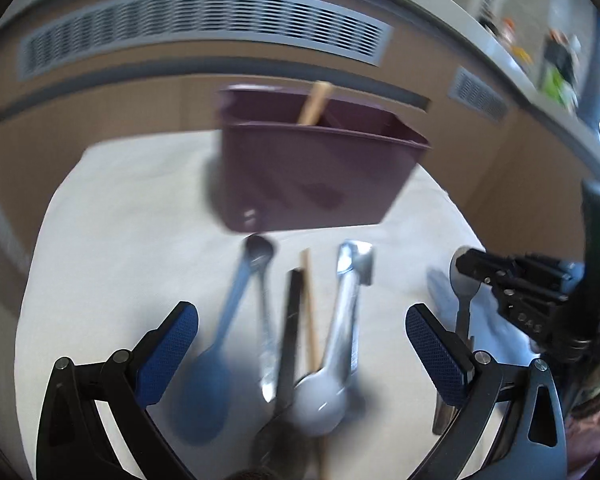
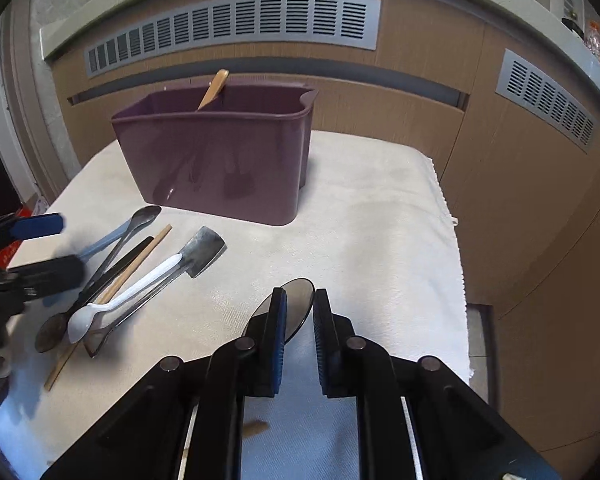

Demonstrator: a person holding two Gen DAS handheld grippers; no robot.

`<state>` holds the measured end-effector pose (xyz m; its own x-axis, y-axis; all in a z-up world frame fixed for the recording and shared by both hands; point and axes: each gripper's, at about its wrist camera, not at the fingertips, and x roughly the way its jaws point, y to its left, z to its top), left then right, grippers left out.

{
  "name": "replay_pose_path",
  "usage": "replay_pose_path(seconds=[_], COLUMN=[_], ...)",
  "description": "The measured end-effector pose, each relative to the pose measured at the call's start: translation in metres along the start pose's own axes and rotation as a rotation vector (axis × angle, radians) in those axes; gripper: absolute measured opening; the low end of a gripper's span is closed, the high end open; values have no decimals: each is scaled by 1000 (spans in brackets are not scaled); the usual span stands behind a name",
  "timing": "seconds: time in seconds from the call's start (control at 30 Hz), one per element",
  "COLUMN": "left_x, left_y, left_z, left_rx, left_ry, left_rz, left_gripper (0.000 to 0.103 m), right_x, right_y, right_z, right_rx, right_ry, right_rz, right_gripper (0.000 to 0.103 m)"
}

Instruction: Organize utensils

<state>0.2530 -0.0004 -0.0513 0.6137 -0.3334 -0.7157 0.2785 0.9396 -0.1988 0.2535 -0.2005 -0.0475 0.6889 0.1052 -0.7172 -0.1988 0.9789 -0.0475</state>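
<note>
- Spoon (image 2: 296, 308) pinched in right hand-held gripper (image 2: 300, 312), bowl jutting forward past the tips, long axis along the fingers.
- Caddy (image 2: 220, 160) ahead and left, on the desk (image 2: 380, 220), nearer this gripper's reach.
- Left hand-held gripper (image 1: 300, 344) spread wide, empty, above remaining utensils (image 1: 300, 320).

A wide stretch of the white cloth-covered bench (image 2: 380, 216) is lying bare to the right of the purple two-compartment plastic caddy (image 2: 220, 160), giving open passage up to its right wall. To the left, a crowded heap of mixed spoons, chopsticks and a metal spatula (image 2: 132, 276) is blocking the cloth in front of the caddy. Close behind the caddy, a brown wood-panelled wall with grey vent grilles (image 2: 236, 28) is closing off the far side.
</note>
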Motion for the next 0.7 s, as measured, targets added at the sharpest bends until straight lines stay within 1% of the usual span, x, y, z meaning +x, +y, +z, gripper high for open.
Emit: replay_pose_path(seconds=[0.03,0.07,0.1,0.13,0.17,0.2,0.23,0.27,0.3,0.37,0.47,0.57,0.6,0.67,0.7], left_x=[8,14,22,27,34,40,46,52,60,78,96,108,110,110,110], left_y=[-10,-15,-22,-27,-34,-40,-44,-47,-50,-56,-61,-58,-57,-61,-63], left_z=[7,11,18,23,29,34,38,41,44,47,48,52,54,55,55], left_rx=[24,39,65,85,113,140,159,174,186,213,239,199,185,190,195], left_ry=[20,32,51,60,69,83,101,124,151,215,269,310,314,311,308], left_rz=[4,0,-8,-7,0,7,9,5,-2,10,54,56,57,59,60], left_gripper=[103,103,102,96,90,78,70,67,61,57,52,43,42,33,33], right_x=[-2,-6,-11,-14,-18,-22,-23,-26,-28,-30,-31,-31,-31,-31,-31], right_y=[-3,-7,-11,-15,-20,-24,-29,-34,-38,-42,-47,-50,-50,-49,-48], right_z=[-2,-4,-7,-11,-14,-17,-20,-23,-27,-33,-40,-44,-43,-44,-44], right_rx=[7,18,27,35,44,54,63,77,93,107,124,136,140,138,134], right_ry=[-3,-11,-27,-41,-56,-67,-70,-74,-77,-81,-79,-65,-66,-66,-68], right_rz=[6,11,9,4,-5,-16,-22,-31,-44,-67,-67,-86,-99,-111,-121], right_gripper=[29,47,55,66,68,68,68,68,69,72,76,81,82,88,90])
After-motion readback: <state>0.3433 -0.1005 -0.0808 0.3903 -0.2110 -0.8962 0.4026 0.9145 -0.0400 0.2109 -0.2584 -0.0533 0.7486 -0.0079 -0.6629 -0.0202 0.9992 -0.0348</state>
